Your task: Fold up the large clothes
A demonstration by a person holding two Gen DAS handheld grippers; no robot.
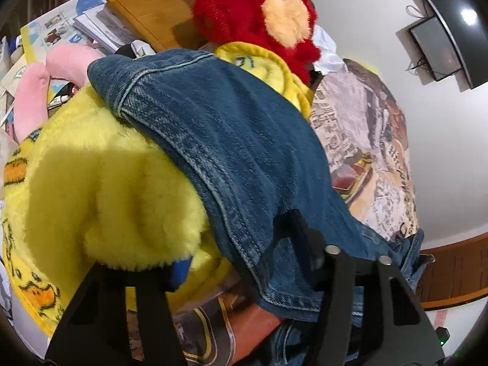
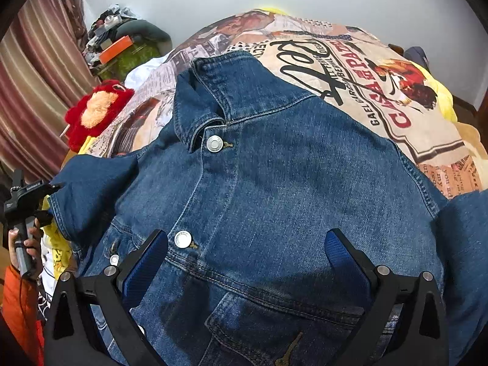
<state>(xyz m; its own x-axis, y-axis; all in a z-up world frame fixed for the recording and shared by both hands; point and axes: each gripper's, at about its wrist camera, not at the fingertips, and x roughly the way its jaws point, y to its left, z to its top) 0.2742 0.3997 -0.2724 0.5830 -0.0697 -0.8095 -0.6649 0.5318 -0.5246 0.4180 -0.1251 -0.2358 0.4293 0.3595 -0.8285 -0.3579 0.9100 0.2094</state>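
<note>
A blue denim jacket lies front up, buttoned, on a printed bedspread. My right gripper stands open just above its chest, one blue pad on each side of the button placket, with nothing pinched. One sleeve drapes over a yellow plush. My left gripper is at that sleeve's hem. Its jaws are apart, the right finger dark against the denim and the left blue pad against the plush, clear of the cloth. In the right wrist view a hand holds the left gripper at the sleeve's end.
A yellow plush, a pink plush and a red plush crowd the sleeve's side of the bed. A wooden board and papers lie beyond. A cluttered pile and a curtain stand at the back left.
</note>
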